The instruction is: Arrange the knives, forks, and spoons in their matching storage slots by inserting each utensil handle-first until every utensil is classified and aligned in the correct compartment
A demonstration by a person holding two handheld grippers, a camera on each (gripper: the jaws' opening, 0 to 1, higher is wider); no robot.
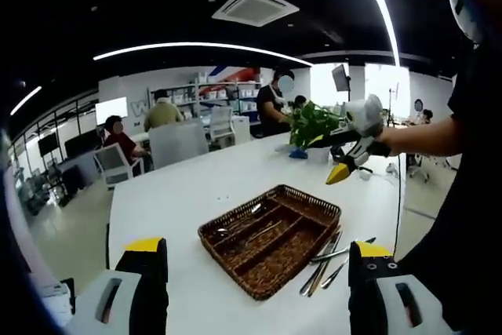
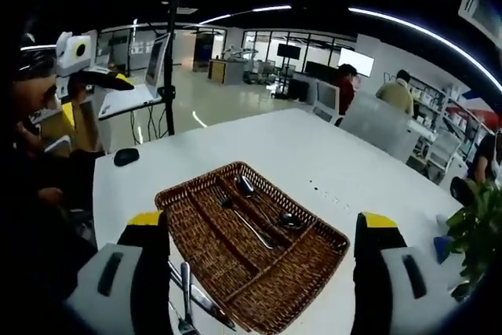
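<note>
Left gripper view | wicker tray point(image 1: 235, 250) – slots run away-right | utensils point(image 1: 323, 264) alongside

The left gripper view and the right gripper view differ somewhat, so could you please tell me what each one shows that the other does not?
The left gripper view alone shows loose utensils lying on the table beside the basket's near right edge, and a ceiling air vent. The right gripper view alone shows a black mouse on the table and spoons lying in one basket compartment. Both show the wicker basket on the white table, a green plant, and each view's own open claw.
</note>
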